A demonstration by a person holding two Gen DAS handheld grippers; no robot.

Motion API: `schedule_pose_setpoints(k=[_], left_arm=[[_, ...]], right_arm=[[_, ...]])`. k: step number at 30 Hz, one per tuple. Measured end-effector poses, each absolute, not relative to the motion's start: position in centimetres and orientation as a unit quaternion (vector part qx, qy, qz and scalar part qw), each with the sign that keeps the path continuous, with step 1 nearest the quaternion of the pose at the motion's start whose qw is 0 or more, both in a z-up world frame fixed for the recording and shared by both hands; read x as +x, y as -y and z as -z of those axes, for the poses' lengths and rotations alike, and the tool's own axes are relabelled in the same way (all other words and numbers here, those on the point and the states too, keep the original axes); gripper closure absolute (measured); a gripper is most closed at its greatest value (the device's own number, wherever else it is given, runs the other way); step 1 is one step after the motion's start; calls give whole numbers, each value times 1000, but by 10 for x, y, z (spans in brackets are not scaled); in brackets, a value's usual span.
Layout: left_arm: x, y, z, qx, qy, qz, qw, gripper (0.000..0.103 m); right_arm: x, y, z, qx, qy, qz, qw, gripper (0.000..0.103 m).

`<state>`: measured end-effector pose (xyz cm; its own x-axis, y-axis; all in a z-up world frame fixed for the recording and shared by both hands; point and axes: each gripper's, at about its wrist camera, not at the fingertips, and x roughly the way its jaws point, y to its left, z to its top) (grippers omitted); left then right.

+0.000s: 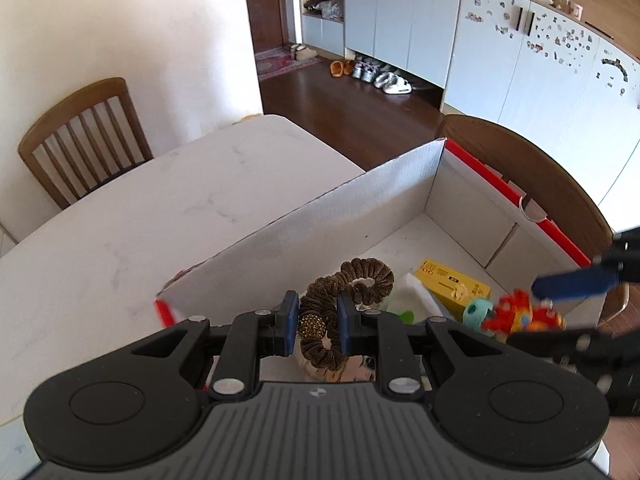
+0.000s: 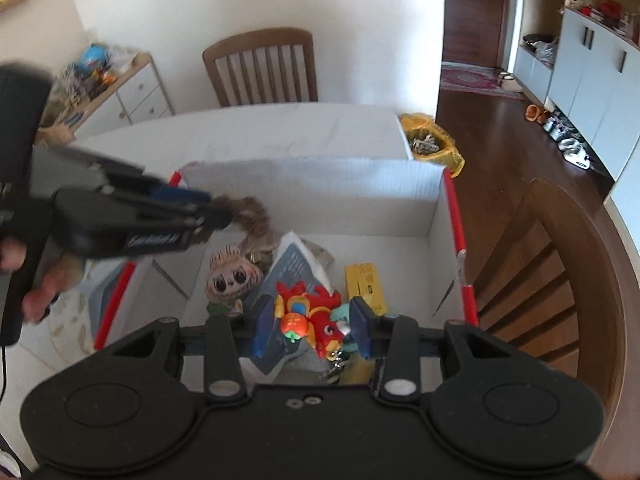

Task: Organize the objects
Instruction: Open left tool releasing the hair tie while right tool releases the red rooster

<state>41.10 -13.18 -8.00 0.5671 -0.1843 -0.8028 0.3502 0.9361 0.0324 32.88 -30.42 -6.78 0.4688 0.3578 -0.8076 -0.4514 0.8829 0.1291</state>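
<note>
**Two Items Carried Over the Box for Release**

A brown velvet scrunchie (image 1: 320,320) with a gold beaded band was pinched between the pads of the left gripper (image 1: 318,322), whose jaws were pressed in as far as the fabric allowed. The scrunchie was held above the open white cardboard box (image 1: 360,196) with red edging, which stood on a white marble-patterned table (image 1: 160,208). A red plush keychain toy (image 2: 310,314), with an orange fruit-like ornament at its front, was gripped by the right gripper (image 2: 310,324), its jaws partly spread around the toy's body; it too was held over the box interior.

Already lying in the box were a yellow carton (image 2: 366,286), a doll head with large dark eyes (image 2: 232,276), and a blue-grey packet (image 2: 294,266). Wooden chairs (image 1: 84,136) were seen beside the table.

The step in hand was judged to be the placing stage: both items had been brought over the box but not yet let go. For the next move, each gripper would need to be lowered a little toward a free patch of the box floor and its jaws spread, with care taken that the scrunchie did not snag on a pad and that the two grippers, close together, were kept from colliding.
</note>
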Motion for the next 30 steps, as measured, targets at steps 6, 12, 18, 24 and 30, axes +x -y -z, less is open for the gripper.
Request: schedule_pose_setpoints(k=[6,12,18,24,30], left_arm=[[431,144,92,97,-455,163,870,83],[439,150,105,94,-472,172,859,83],[440,156,112,101,-480,179,853,83],[439,156,116,95,-488,180,849,83],[435,153,113,88,-487,176,851,83]], right_arm=[[333,300,83,-83,-466,-225,852,63],[332,301,93,-79,-470,-224,850,63],[335,299,102,-79,-471,-216,852,63],[334,297,107,-74,-477,-216,849,62],[331,299,104,-63,-476,-218,850,60]])
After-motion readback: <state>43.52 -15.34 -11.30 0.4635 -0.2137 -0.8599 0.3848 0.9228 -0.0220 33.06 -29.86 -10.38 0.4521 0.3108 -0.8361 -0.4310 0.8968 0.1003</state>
